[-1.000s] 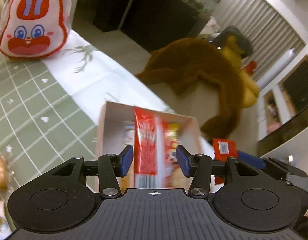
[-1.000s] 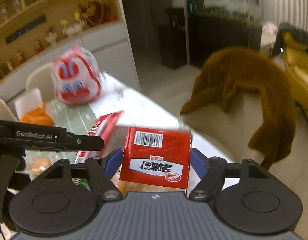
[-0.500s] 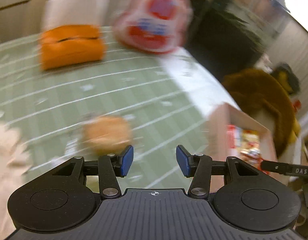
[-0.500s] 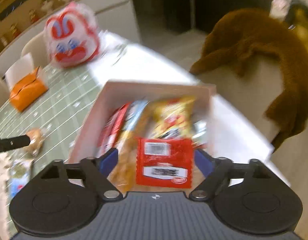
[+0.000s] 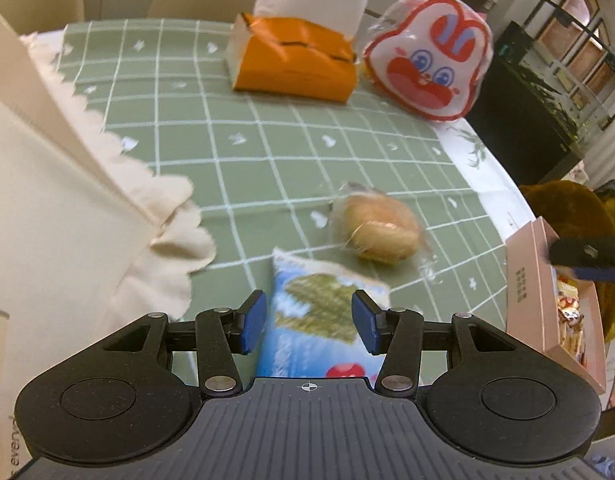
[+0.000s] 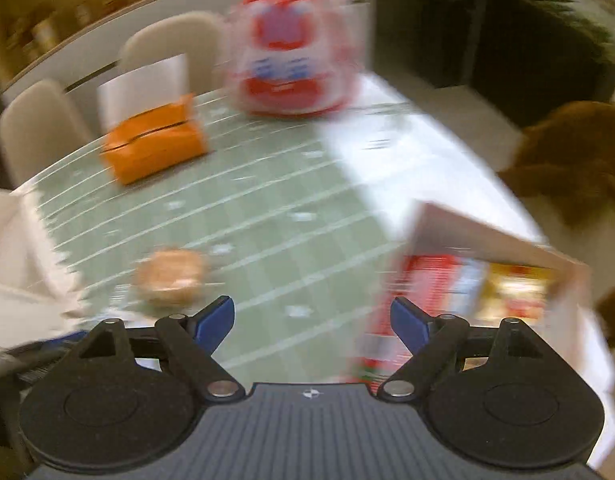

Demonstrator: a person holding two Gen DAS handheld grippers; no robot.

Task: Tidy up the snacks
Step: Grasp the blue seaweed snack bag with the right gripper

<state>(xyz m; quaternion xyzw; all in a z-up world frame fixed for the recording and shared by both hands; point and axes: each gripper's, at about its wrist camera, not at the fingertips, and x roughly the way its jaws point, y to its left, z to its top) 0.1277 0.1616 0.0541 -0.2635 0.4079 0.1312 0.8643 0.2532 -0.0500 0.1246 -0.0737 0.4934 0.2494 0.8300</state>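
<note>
Warm, even indoor light, no hard shadows. My left view is mostly sharp; only the wrapped bun (image 5: 377, 232) beyond the blue packet (image 5: 315, 320) smears. My right view blurs all over, worst around the rabbit bag (image 6: 293, 60). Edges bow fisheye-style.

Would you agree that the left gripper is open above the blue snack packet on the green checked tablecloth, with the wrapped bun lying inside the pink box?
Not quite: the wrapped bun lies on the green checked tablecloth, outside the pink box, as the left wrist view shows. The left gripper is indeed open above the blue snack packet.
</note>
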